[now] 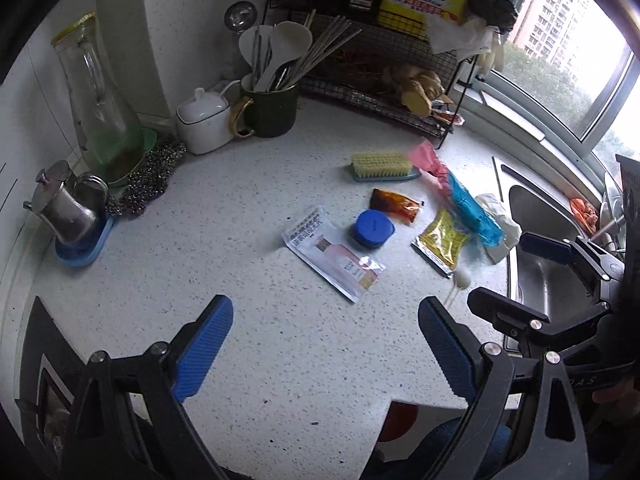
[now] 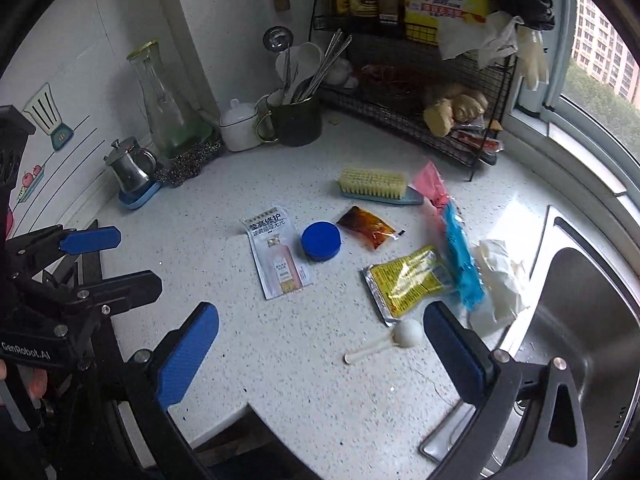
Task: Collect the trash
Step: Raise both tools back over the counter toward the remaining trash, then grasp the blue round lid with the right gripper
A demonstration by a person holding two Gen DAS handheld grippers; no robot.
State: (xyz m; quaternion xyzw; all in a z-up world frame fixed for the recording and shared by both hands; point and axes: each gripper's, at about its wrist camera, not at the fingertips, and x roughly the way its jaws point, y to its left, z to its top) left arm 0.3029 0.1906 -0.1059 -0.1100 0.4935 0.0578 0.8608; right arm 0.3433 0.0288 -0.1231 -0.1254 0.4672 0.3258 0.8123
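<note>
Left gripper [image 1: 326, 344] and right gripper [image 2: 320, 354]: jaws wide apart, empty, above the white speckled counter [image 1: 248, 240]. Nearest: white lollipop-shaped stick [image 2: 390, 340]. Beyond: yellow foil sachet [image 2: 408, 280], white-pink flat packet [image 2: 276, 256], blue round lid [image 2: 321, 241], brown sauce sachet [image 2: 368, 226]. Farthest: pink-blue plastic wrapper [image 2: 452, 236], beside crumpled white tissue [image 2: 500, 276] at the steel sink [image 2: 580, 320].

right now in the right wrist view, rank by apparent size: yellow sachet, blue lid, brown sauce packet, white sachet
1. yellow sachet and white sachet: too alike to rank
2. brown sauce packet
3. blue lid, close to the packet
</note>
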